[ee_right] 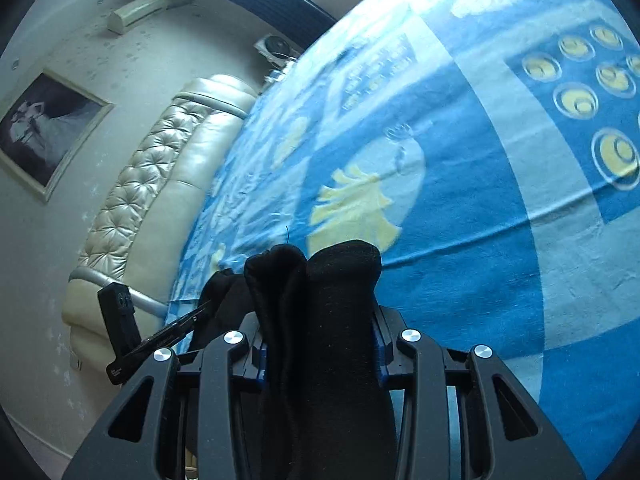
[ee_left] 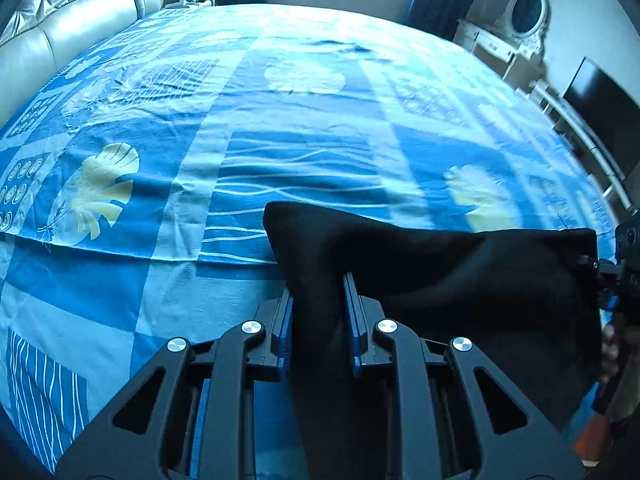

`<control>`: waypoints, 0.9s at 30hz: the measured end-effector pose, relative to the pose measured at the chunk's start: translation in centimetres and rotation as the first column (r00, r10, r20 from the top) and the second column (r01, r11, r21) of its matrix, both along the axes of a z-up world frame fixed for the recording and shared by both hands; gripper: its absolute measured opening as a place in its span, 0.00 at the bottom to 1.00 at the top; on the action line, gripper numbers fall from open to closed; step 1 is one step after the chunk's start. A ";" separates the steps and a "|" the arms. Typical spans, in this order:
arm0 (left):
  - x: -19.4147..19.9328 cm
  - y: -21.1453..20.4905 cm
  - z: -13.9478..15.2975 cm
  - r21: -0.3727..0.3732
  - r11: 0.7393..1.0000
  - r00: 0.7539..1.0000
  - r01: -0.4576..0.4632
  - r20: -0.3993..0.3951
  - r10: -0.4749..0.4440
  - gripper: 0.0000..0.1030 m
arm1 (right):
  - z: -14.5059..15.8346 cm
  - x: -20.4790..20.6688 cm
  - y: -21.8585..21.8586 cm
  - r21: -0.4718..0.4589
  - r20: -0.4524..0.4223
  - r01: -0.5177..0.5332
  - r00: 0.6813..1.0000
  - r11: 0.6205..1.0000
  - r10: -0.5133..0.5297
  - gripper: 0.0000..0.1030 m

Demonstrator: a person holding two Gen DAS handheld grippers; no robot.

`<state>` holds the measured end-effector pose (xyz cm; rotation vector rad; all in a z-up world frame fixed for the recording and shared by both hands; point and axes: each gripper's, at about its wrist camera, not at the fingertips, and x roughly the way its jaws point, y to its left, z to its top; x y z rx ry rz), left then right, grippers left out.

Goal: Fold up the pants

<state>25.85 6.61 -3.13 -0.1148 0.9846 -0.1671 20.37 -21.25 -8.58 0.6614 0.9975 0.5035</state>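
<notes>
The black pants [ee_left: 460,272] hang stretched between both grippers above the bed. My left gripper [ee_left: 318,292] is shut on one corner of the cloth, which bunches between its blue-padded fingers. My right gripper [ee_right: 318,320] is shut on the other corner of the pants [ee_right: 320,320], the fabric folded in thick rolls between its fingers. The right gripper also shows at the right edge of the left wrist view [ee_left: 612,280], and the left gripper shows at the lower left of the right wrist view [ee_right: 132,336].
The bed carries a blue patterned sheet [ee_left: 240,140] with leaf prints. A padded cream headboard [ee_right: 160,184] runs along one side. A white dresser with an oval mirror [ee_left: 524,12] and a dark screen [ee_left: 604,108] stand beyond the far right edge.
</notes>
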 end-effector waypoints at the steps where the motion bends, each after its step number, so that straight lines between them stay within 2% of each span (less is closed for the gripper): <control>1: 0.1 0.0 -0.3 0.003 1.000 1.000 0.001 -0.002 -0.001 0.21 | -0.6 0.2 -0.2 0.001 -0.020 0.005 1.000 1.000 -0.005 0.37; 3: 0.1 -0.1 -0.7 0.012 1.000 1.000 0.005 0.006 -0.005 0.21 | -1.8 0.3 -0.7 0.018 -0.050 0.015 0.999 1.000 -0.014 0.37; 7: -0.1 -0.5 -1.1 0.039 0.999 1.000 0.009 0.020 -0.010 0.22 | -2.3 0.2 -1.1 0.045 -0.058 0.019 0.998 0.999 -0.016 0.37; 11: 0.1 -0.2 -1.3 0.013 1.000 1.000 0.004 0.011 -0.004 0.22 | -2.3 0.1 -1.1 0.056 -0.056 0.019 0.998 0.998 -0.016 0.37; 24: 0.0 -0.4 -1.4 0.013 1.000 1.000 0.006 0.009 -0.007 0.24 | -2.3 -0.2 -1.3 0.066 -0.065 0.022 0.998 0.998 -0.018 0.37; 27: 0.3 0.0 -1.5 -0.009 1.000 1.000 0.003 -0.009 -0.003 0.28 | -2.1 -0.1 -1.3 0.061 -0.086 0.024 0.996 0.998 -0.019 0.39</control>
